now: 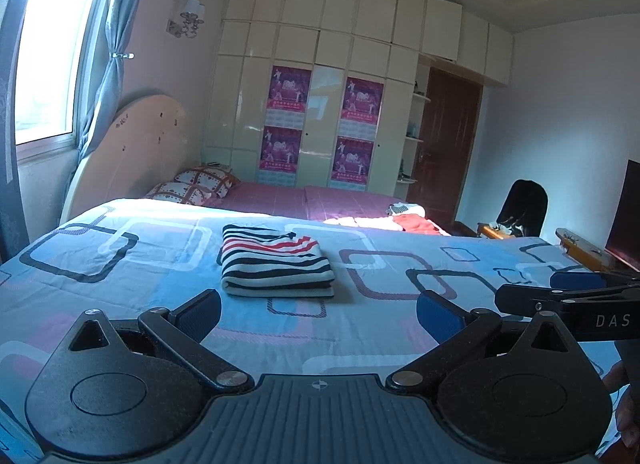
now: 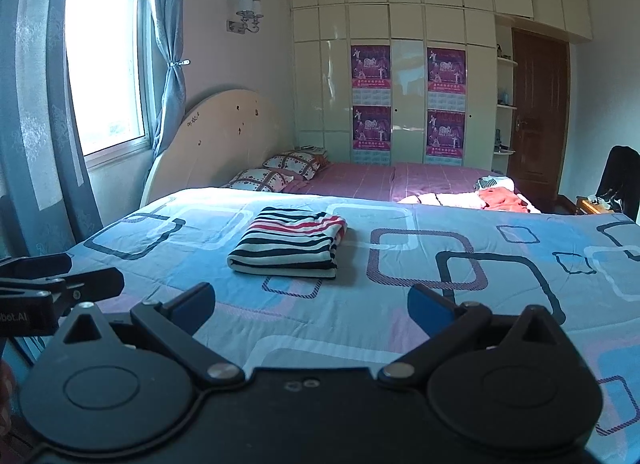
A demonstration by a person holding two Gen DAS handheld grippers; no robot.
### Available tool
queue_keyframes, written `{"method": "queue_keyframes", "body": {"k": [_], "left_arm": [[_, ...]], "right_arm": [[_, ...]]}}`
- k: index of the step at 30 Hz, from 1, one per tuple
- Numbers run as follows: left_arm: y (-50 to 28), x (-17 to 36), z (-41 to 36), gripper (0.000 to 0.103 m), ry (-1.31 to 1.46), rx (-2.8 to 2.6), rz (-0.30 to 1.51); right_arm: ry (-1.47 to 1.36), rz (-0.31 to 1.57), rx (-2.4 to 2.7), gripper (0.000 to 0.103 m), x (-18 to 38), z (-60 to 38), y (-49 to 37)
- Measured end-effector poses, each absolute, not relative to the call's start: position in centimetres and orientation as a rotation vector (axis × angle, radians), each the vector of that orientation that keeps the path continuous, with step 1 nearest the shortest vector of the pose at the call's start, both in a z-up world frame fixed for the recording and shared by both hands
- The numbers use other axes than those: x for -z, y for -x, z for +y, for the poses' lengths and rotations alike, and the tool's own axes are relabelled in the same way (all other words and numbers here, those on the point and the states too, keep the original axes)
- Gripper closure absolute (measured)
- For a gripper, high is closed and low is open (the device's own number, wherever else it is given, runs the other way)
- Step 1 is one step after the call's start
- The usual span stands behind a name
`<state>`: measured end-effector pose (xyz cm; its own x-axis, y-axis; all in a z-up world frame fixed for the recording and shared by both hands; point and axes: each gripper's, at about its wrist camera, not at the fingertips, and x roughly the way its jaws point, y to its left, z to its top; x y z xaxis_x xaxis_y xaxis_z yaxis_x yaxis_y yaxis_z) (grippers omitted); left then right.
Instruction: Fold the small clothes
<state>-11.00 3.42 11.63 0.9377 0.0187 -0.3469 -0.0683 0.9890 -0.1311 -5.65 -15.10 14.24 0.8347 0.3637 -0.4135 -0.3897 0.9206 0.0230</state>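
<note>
We hold both tongs low over the blue patterned quilt, side by side and pointing toward the headboard. Our left gripper has its blue-padded fingers spread wide with nothing between them, and our right gripper stands just as wide and just as empty. Straight ahead of both, well apart from the fingertips, lies the striped garment, folded into a neat rectangle, flat on the quilt; from the right tongs it sits ahead and slightly left of centre. In the left view the right gripper shows at the right edge, just beside our own. Far beyond the garment, two heart-print pillows lie by the headboard, and an orange cloth rests ahead to the right in sunlight, before the wardrobe
</note>
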Motion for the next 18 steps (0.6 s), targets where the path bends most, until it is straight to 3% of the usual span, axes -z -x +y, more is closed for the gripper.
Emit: {"method": "queue_keyframes", "body": {"k": [18], "left_arm": [[9.9, -11.9, 2.1, 0.000, 0.118, -0.033, 0.373]], "right_arm": [[0.043, 0.424, -0.378, 0.000, -14.0, -16.3, 5.5]]}}
